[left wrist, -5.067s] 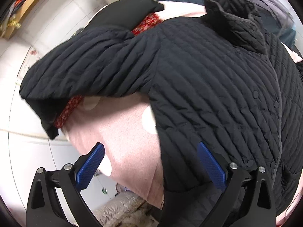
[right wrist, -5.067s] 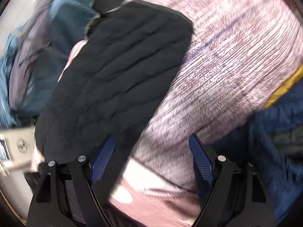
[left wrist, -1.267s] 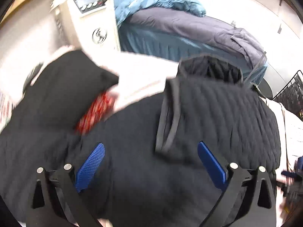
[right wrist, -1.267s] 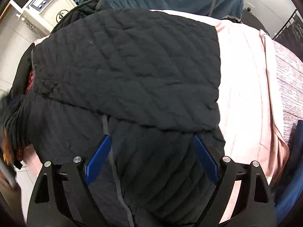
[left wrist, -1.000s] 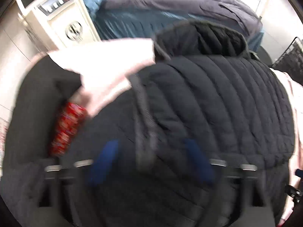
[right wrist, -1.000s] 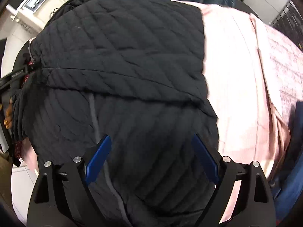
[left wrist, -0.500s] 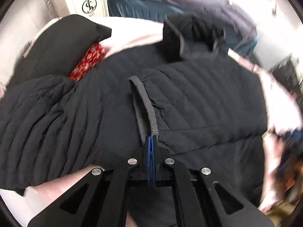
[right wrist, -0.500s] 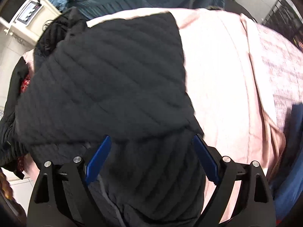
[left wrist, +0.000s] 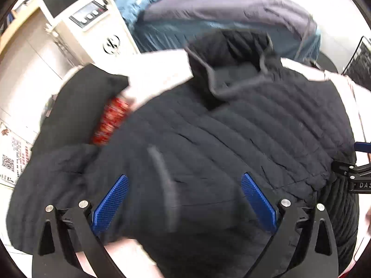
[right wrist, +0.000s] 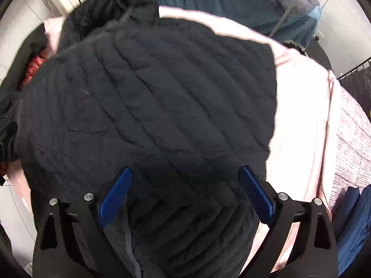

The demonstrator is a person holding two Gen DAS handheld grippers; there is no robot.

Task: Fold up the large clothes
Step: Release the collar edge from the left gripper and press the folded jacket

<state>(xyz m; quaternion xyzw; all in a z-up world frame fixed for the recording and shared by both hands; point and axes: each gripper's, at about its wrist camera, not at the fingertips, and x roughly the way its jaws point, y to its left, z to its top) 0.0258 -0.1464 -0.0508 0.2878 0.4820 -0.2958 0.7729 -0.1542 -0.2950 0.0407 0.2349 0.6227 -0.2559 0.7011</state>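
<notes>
Change: left gripper (left wrist: 183,199) let go of jacket (left wrist: 231,150) edge, jaws just opened wide.
Right gripper (right wrist: 184,195): jaws apart, empty.
Jacket: centre frame, folded on pink sheet (right wrist: 299,106).

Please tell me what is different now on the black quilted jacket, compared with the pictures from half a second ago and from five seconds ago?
The left tool, shut on the jacket's grey edge half a second ago, has just opened and released it. The black quilted jacket, spread open five seconds ago, now lies folded over itself. The right tool stays open above it, its jaws opening a little more. The pink sheet underneath is unchanged.
</notes>
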